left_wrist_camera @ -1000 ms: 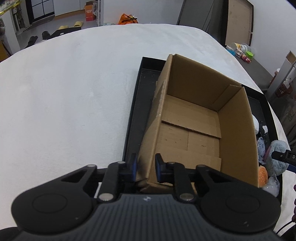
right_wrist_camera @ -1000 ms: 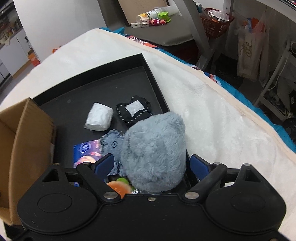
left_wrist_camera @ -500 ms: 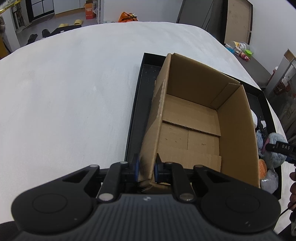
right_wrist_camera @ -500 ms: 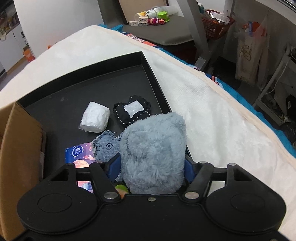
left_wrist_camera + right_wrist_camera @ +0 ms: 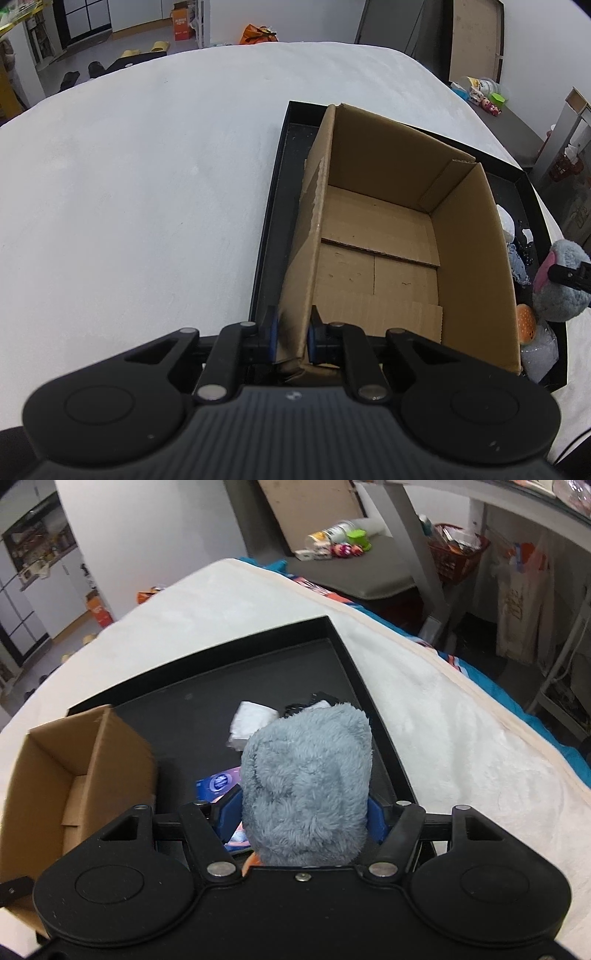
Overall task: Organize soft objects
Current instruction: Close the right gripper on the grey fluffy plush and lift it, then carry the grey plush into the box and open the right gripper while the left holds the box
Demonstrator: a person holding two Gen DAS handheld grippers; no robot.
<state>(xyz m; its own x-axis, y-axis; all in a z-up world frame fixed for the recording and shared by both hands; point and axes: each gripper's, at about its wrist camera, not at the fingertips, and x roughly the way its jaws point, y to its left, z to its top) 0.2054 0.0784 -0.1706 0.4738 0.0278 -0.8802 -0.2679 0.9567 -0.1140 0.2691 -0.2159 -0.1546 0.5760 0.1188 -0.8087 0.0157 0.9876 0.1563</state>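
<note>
My right gripper (image 5: 303, 812) is shut on a grey plush toy (image 5: 306, 782) and holds it lifted above the black tray (image 5: 343, 657); the toy also shows in the left wrist view (image 5: 565, 284). My left gripper (image 5: 291, 338) is shut on the near corner wall of an open, empty cardboard box (image 5: 373, 236) that stands in the tray's left part (image 5: 55, 771). Under the toy lie a white wad (image 5: 247, 720), a black patch (image 5: 314, 701), a blue packet (image 5: 218, 782) and an orange toy (image 5: 524, 321).
The tray (image 5: 269, 221) lies on a white fleece blanket (image 5: 129, 184). Past the blanket's right edge are a grey bench with bottles (image 5: 347, 542) and hanging bags (image 5: 524, 602). A clear bag (image 5: 539, 350) lies in the tray's near corner.
My right gripper closed on the grey plush toy and lifted it up off the tray, swinging left toward the box. My left gripper tightened on the box wall.
</note>
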